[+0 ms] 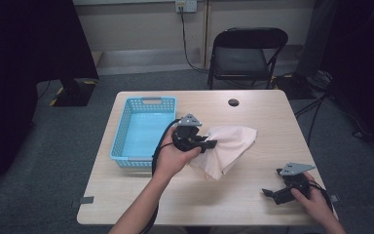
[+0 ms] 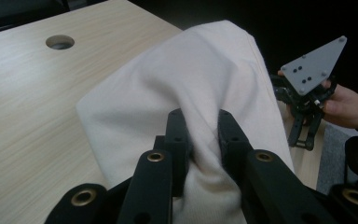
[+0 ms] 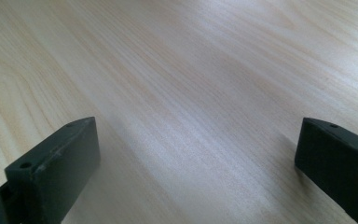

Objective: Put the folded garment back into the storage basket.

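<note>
Left gripper point(image 1: 209, 144) pinches the pale pink fabric cloth point(image 1: 229, 146); trailing folds may snag the blue plastic basket point(image 1: 126, 127) rim at nine o'clock. Right gripper point(image 1: 269, 193) gapes, holding nothing.

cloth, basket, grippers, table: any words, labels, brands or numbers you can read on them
None can be read.
Cloth: plain, no print.
Blue basket: no label in sight.
Left gripper and right gripper: no markings legible, only screw holes on the grey plate.
Table: bare wood grain.
</note>
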